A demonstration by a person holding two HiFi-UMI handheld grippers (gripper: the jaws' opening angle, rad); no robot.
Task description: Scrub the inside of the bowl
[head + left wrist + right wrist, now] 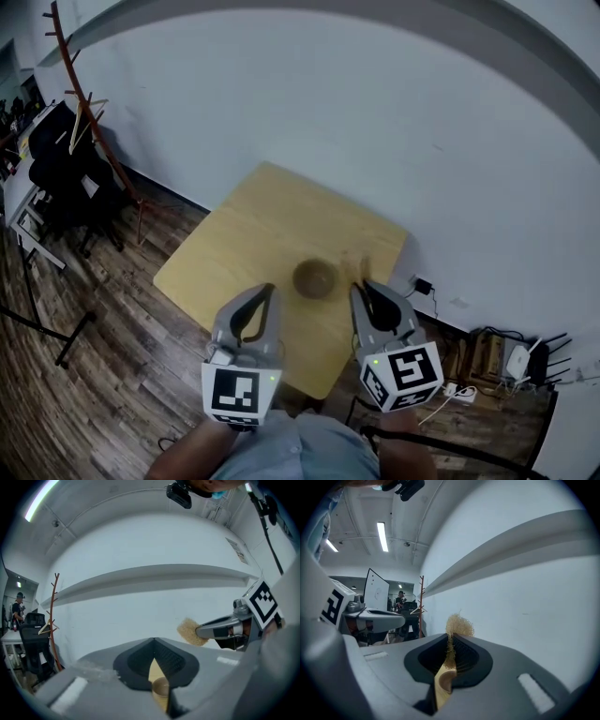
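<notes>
A small brown bowl [314,278] stands upright on the light wooden table [262,220], near its front right part. My right gripper [362,287] hovers just right of the bowl, shut on a tan fibrous scrub pad [354,266] that sticks out past its tips. In the right gripper view the scrub pad [458,625] is pinched between the pads, with the bowl [446,679] below it. My left gripper [269,290] hangs just left of the bowl, shut and holding nothing. Through its narrow slit the left gripper view shows the bowl [160,686], and to the right the scrub pad [190,631].
The table stands against a white wall. A wooden coat rack [89,112] and a black chair [56,173] are at the far left on the wood floor. Cables and small devices [492,361] lie on the floor at the right.
</notes>
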